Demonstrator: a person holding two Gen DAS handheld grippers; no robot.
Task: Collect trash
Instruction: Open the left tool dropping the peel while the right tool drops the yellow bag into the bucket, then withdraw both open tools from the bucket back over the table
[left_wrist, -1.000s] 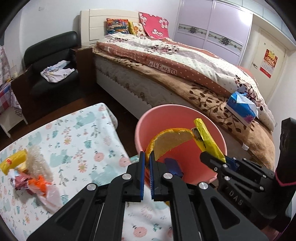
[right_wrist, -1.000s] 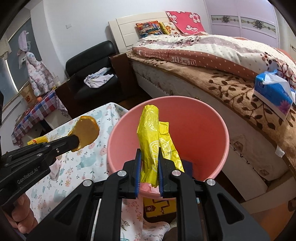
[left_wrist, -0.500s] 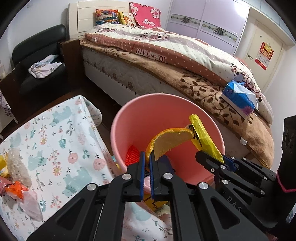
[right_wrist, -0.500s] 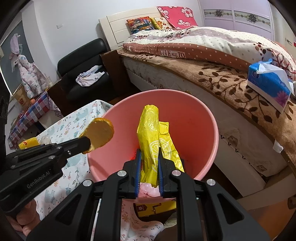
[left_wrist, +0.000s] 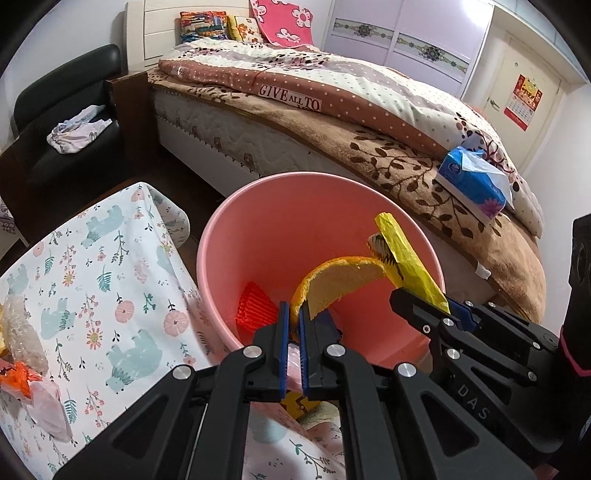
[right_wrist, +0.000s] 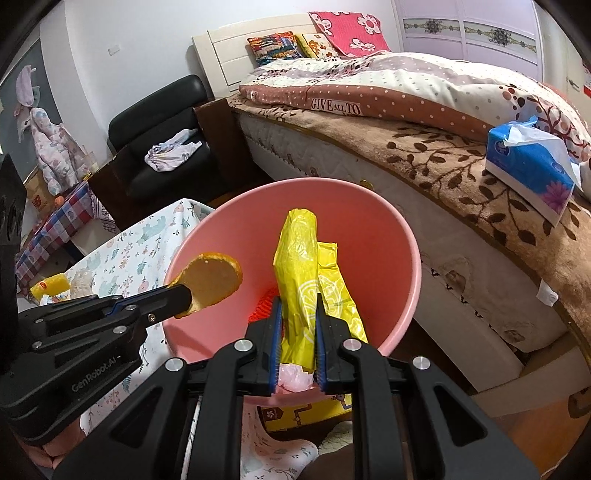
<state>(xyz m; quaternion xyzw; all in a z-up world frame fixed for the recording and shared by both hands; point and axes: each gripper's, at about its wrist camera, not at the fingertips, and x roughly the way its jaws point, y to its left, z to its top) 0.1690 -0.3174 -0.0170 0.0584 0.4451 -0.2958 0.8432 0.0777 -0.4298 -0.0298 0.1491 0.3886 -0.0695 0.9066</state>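
A pink bin (left_wrist: 280, 206) stands between the table and the bed; it also shows in the right wrist view (right_wrist: 369, 206). My left gripper (left_wrist: 293, 314) is shut on a piece of orange peel (left_wrist: 340, 280) and holds it over the bin's mouth; the peel shows in the right wrist view (right_wrist: 212, 282). My right gripper (right_wrist: 298, 310) is shut on a crumpled yellow wrapper (right_wrist: 297, 266), also over the bin; the wrapper shows in the left wrist view (left_wrist: 408, 258). A red ridged piece (left_wrist: 253, 304) lies inside the bin.
A table with a floral cloth (left_wrist: 92, 280) is at the left, with more trash (left_wrist: 22, 354) at its left edge. A bed (left_wrist: 332, 122) lies behind the bin, with a blue tissue pack (left_wrist: 472, 181) on it. A black armchair (left_wrist: 70, 122) stands at the back left.
Both grippers have moved forward and over the pink bin, still holding the peel and the wrapper. The bin now fills more of both views.
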